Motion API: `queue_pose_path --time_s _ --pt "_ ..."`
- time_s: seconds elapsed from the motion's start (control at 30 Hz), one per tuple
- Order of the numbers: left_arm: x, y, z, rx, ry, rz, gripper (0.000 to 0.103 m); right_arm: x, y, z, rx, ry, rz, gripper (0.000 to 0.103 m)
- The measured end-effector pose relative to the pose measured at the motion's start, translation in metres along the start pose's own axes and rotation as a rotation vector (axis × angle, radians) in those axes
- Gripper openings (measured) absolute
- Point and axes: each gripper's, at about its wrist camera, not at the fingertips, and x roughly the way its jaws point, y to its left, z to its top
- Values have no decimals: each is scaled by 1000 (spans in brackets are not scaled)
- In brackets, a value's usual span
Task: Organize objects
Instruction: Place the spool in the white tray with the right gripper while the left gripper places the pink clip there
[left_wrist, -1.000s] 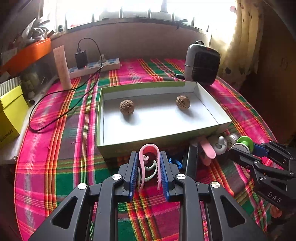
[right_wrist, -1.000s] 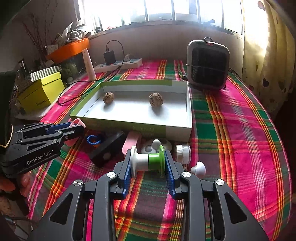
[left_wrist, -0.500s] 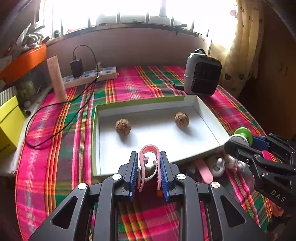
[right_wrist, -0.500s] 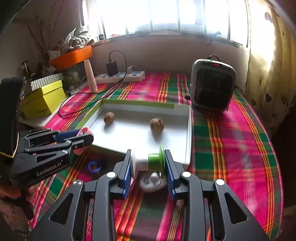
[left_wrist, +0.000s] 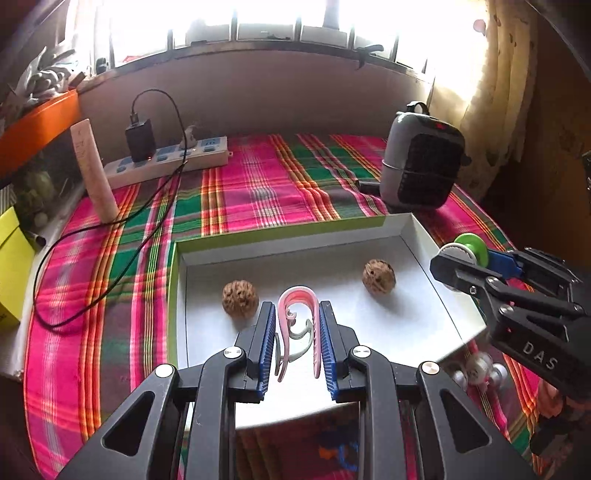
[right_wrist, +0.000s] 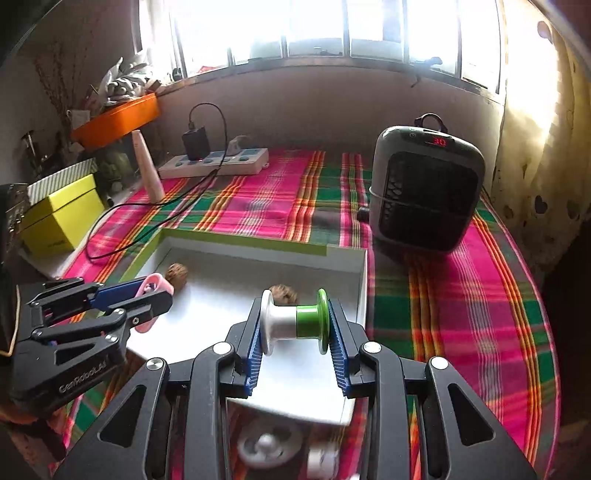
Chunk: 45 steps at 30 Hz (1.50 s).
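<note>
Jaws pinching tight, left gripper (left_wrist: 297, 334) holding pink clip (left_wrist: 297, 325), right gripper (right_wrist: 294, 328) holding green-and-white spool (right_wrist: 294, 322), both hovering mid-frame over white tray (left_wrist: 424, 240) for dropping in.

Pink clip (left_wrist: 297, 325); green-white spool (right_wrist: 294, 320); plaid tablecloth (left_wrist: 258, 184).

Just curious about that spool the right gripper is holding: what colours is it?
The spool is half white, half green, clearest in the right wrist view.
</note>
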Motion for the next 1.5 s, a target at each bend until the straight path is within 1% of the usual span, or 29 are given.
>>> queue_pose_path --time_s 0.3,0.4,0.63,1.13,1.5 --pt "29 4 14 4 27 8 22 37 -10 19 4 39 -8 33" --pt "39 6 17 -6 43 10 22 48 -10 21 -1 55 -10 33" --pt "52 6 20 7 51 15 22 66 -10 25 11 83 5 33" --pt "68 5 20 13 80 15 22 82 -9 25 4 118 0 33" --pt "69 5 20 11 81 15 22 87 -7 25 -10 143 -12 33"
